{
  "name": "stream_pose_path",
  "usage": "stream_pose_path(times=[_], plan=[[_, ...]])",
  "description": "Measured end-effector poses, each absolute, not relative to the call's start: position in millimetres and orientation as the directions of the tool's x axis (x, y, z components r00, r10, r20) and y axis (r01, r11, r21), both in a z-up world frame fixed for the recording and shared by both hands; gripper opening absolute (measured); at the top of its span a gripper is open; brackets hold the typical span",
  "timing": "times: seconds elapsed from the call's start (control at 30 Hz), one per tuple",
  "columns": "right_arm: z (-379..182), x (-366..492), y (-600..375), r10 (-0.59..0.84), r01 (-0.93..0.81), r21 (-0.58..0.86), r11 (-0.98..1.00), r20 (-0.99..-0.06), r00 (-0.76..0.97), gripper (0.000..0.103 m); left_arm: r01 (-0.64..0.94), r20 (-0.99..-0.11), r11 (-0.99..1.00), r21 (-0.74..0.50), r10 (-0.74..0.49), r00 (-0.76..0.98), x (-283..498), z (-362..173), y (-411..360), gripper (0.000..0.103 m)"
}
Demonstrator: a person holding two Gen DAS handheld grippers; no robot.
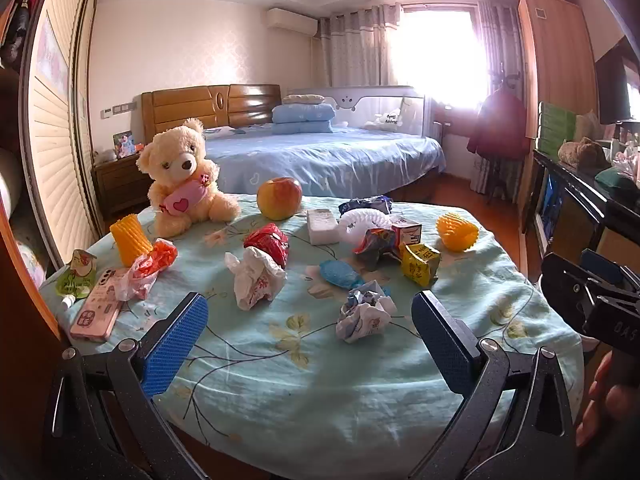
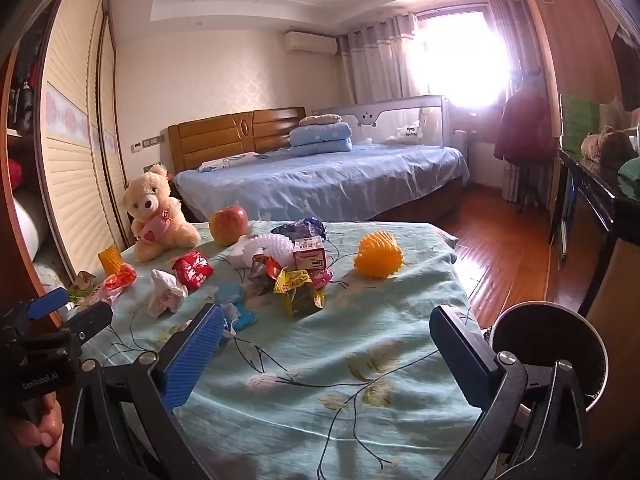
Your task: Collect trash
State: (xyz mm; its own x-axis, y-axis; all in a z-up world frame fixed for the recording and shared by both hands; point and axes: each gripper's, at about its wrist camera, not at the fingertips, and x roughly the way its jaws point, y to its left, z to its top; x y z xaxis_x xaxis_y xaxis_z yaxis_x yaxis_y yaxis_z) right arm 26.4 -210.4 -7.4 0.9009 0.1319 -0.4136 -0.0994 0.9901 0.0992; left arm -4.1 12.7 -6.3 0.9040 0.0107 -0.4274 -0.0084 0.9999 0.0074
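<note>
Item: table [image 1: 304, 392] under a pale green floral cloth, strewn with trash and keepsakes, both tools at its near edge

Left gripper [image 1: 310, 336]: jaws wide apart, nothing between the pads
Right gripper [image 2: 324, 356]: jaws wide apart, nothing held

Trash, in the left wrist view: crumpled paper wad [image 1: 364, 314] just ahead at 1 o'clock; white wrapper [image 1: 254, 278] at 11 o'clock; red packet [image 1: 269, 243] behind it; blue wrapper [image 1: 340, 273] and yellow carton [image 1: 419, 263] further out at 1 o'clock; orange bag [image 1: 150, 266] at 10 o'clock. Dark bin [image 2: 548, 344] at 3 o'clock in the right wrist view, beside the table's edge

Risks, as judged:
- the orange bag touches a pink phone [image 1: 98, 304]; a broad grab there could drag the phone off the near edge
- light wads may skid on the cloth, or the cloth may bunch under the pads
- teddy bear [image 1: 186, 176], apple [image 1: 279, 198] and two yellow foam nets [image 1: 457, 230] could be taken for rubbish

In the way: the central heap overlaps, so single picks there look awkward; the nearest wad lies clear
</note>
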Motion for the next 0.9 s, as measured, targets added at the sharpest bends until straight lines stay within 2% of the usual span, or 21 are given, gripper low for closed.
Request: stream_pose_path(times=[0.9], plan=[[-2.2,21.4,-208.6,0.144,-0.109,0.108,0.988,-0.406,0.902,0.103,-0.013,-0.427,1.000,0.003,0.013,0.904,-4.8,-5.3,15.4,0.103]])
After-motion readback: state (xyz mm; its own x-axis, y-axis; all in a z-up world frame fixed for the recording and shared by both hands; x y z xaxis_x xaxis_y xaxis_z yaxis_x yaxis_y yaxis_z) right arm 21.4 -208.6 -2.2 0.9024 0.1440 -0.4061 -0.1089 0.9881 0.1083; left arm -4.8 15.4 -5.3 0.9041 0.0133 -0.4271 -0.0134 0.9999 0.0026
